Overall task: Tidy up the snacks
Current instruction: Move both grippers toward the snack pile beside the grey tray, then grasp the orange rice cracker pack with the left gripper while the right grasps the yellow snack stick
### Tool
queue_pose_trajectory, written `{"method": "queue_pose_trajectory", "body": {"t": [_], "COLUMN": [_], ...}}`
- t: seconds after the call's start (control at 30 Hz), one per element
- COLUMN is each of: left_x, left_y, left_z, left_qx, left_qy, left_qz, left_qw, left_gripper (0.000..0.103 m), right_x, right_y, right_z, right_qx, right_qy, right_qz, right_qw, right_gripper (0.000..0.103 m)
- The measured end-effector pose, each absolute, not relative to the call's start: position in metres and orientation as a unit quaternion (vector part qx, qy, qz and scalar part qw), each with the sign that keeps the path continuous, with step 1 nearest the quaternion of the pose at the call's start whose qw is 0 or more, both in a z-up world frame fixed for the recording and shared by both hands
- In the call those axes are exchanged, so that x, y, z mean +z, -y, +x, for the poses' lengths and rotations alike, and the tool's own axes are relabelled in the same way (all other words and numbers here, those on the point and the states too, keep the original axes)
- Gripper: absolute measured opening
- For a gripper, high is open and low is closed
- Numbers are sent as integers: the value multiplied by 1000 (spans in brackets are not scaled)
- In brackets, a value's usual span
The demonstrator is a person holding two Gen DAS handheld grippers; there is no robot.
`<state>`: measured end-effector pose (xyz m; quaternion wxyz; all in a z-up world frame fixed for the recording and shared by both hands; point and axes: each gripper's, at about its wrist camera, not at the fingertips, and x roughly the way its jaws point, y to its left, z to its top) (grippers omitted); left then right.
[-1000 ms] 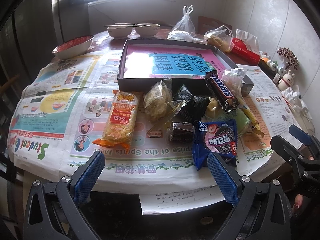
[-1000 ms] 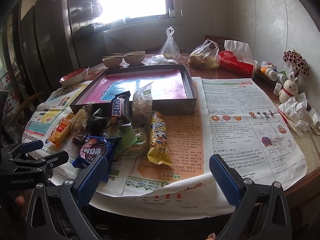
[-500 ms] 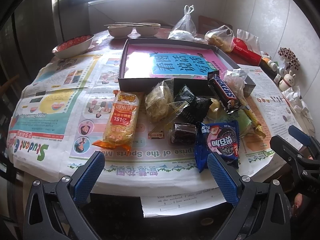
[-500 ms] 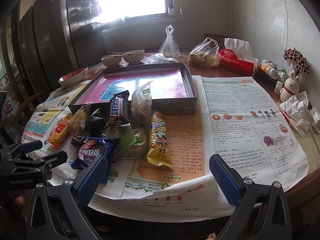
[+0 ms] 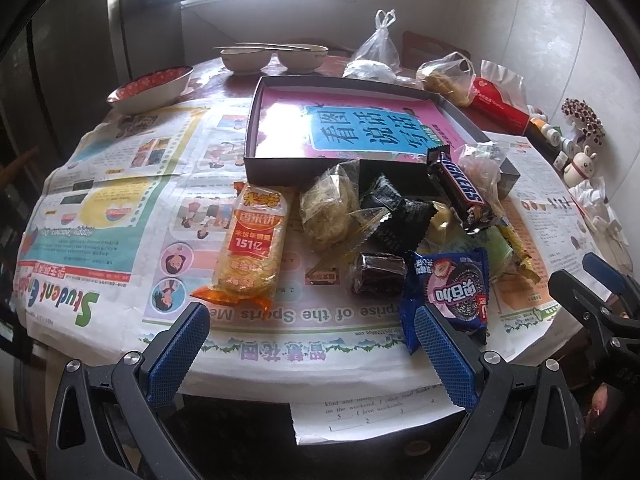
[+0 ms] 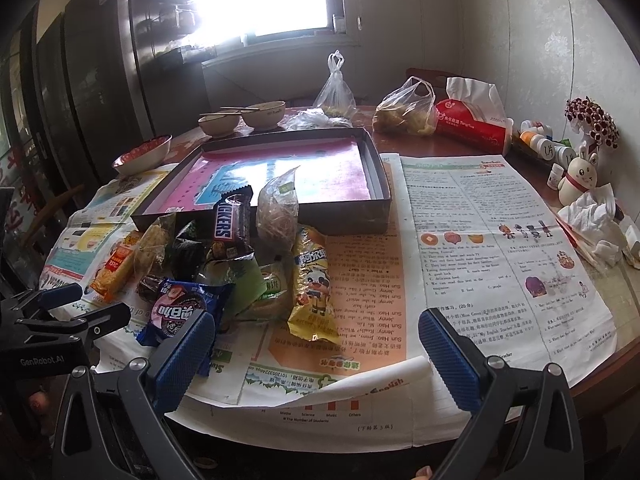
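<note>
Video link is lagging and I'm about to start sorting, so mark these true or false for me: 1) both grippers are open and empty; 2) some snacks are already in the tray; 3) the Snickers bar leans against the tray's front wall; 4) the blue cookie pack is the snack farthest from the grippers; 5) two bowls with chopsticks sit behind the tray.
1) Left gripper and right gripper are open and empty: true.
2) Snacks already in the tray: false. It holds only a pink printed sheet; the snacks lie in front of it.
3) Snickers bar leans on the tray's front wall: true.
4) Blue cookie pack is farthest: false. It lies nearest the grippers.
5) Two bowls with chopsticks behind the tray: true.
</note>
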<state>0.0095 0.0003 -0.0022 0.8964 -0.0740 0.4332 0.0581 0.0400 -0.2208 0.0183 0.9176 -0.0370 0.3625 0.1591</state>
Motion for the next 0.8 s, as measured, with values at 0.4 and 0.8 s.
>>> {"method": "queue_pose_trajectory", "body": {"t": [0.4,0.8], "left_x": [-3,-5], "left_y": [-19,-44], "left_z": [18,31], "left_qx": [84,106], "left_qy": [-431,-433], "left_qz": [-83,-92], "left_qw": [895,890], "left_gripper": [102,102], "right_x": [16,10], "right_y": [223,225], "right_z": [57,80], "right_qx": [154,147], "right_qy": [-370,-383], "right_qz": [-34,-39], "right_qw": [916,911], "right_gripper": [103,103]}}
